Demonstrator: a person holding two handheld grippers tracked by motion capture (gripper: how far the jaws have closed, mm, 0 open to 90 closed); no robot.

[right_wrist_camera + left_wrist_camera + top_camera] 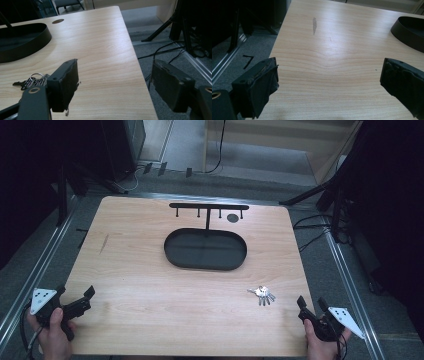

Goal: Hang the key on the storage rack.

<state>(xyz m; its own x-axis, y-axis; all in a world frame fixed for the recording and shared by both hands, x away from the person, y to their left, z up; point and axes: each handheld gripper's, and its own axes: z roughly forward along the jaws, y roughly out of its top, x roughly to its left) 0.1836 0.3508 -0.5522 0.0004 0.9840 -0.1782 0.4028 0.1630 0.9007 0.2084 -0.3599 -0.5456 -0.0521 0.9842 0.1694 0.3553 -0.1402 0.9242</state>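
**Both grippers parked at the near corners, nothing held**

I have the left gripper [75,304] at the near left corner of the wooden counter [140,285], its fingers [259,85] spread wide apart over bare wood. My right gripper [311,309] sits at the near right corner, fingers [65,82] likewise apart and empty, one over the counter and the other out past its edge. A bunch of keys [263,294] lies flat on the counter, near the right gripper and just beside its left finger in the right gripper view. Farther back, mid-counter, stands a black oval tray [172,257] with a hook rack [209,207] rising from its far side.
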